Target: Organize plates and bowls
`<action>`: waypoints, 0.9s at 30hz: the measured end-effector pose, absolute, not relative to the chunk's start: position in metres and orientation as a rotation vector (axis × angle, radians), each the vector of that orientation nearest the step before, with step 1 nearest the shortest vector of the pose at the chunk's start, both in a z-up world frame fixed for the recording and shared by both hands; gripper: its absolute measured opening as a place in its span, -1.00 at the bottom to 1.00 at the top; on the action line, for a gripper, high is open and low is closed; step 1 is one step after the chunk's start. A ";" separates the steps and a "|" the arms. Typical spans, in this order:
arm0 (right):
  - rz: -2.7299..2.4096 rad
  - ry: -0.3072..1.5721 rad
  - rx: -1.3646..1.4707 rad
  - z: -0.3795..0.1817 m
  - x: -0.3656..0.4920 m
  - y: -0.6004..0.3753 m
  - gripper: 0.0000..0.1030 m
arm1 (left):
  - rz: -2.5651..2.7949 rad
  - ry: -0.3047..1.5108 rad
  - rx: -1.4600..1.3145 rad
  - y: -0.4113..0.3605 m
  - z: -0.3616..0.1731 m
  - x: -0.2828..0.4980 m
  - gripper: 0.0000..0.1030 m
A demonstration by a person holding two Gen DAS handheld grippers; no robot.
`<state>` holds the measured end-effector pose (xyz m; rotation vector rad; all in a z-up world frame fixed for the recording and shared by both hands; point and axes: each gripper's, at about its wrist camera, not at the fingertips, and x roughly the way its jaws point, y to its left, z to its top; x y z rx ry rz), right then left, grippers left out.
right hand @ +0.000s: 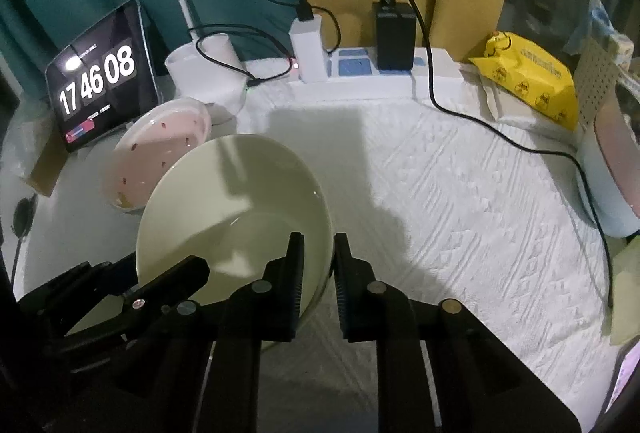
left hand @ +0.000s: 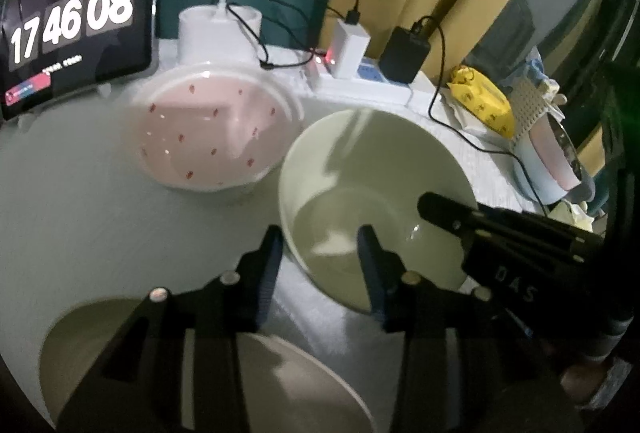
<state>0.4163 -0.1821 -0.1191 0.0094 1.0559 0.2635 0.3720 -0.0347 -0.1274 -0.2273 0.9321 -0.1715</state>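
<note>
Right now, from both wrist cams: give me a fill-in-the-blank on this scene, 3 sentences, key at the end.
1. The right gripper straddles the rim of the pale green bowl, one finger inside and one ____.
2. The dish behind that bowl, the pink bowl, is dotted with small ____ marks.
3. The tablet clock reads 17 46 ____.

Missing words: outside; red; 08

The right hand-held gripper (right hand: 317, 265) straddles the tilted cream bowl's (right hand: 224, 201) rim.
</note>
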 end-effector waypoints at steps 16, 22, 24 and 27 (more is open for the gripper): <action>0.306 0.934 0.007 -0.066 0.388 -0.172 -0.70 | -0.157 0.783 -0.209 -0.019 -0.077 0.336 -0.23; 0.313 0.905 0.014 -0.050 0.374 -0.174 -0.70 | -0.158 0.747 -0.209 -0.019 -0.062 0.319 -0.23; 0.313 0.898 0.021 -0.046 0.369 -0.176 -0.70 | -0.165 0.737 -0.207 -0.020 -0.058 0.314 -0.23; 0.316 0.884 0.032 -0.041 0.362 -0.181 -0.70 | -0.173 0.722 -0.203 -0.023 -0.052 0.306 -0.23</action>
